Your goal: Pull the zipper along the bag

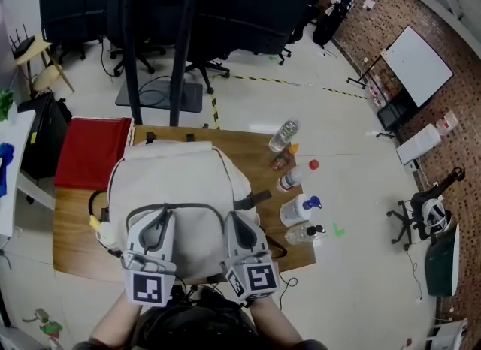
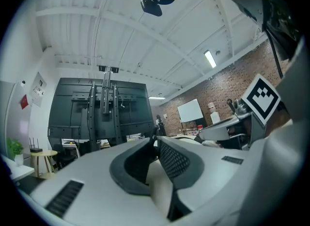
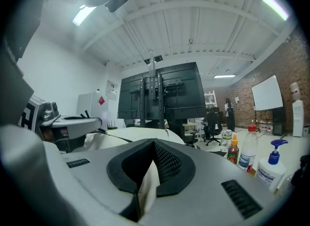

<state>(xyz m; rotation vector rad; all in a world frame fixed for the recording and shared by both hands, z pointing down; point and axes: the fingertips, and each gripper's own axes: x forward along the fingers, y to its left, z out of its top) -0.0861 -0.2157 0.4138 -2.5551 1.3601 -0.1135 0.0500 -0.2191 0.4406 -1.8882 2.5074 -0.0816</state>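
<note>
A red cloth (image 1: 90, 152) covers the far left corner of the table (image 1: 75, 243). Along its right edge sit a clear bottle (image 1: 284, 135), a sauce bottle (image 1: 282, 161), a red-capped bottle (image 1: 291, 179), a blue-topped pump bottle (image 1: 299, 209) and a black-topped bottle (image 1: 304, 233).

surface: wooden table (image 1: 73, 242) | on it: pale bag (image 1: 180, 179), red cloth (image 1: 90, 149), five bottles (image 1: 297, 210) along right edge

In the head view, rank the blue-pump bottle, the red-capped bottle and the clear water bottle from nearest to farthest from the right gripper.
Measured from the right gripper, which is shut on the backpack:
1. Blue-pump bottle, just off the gripper's right side.
2. Red-capped bottle, farther away on the right.
3. Clear water bottle, at the far right end.
</note>
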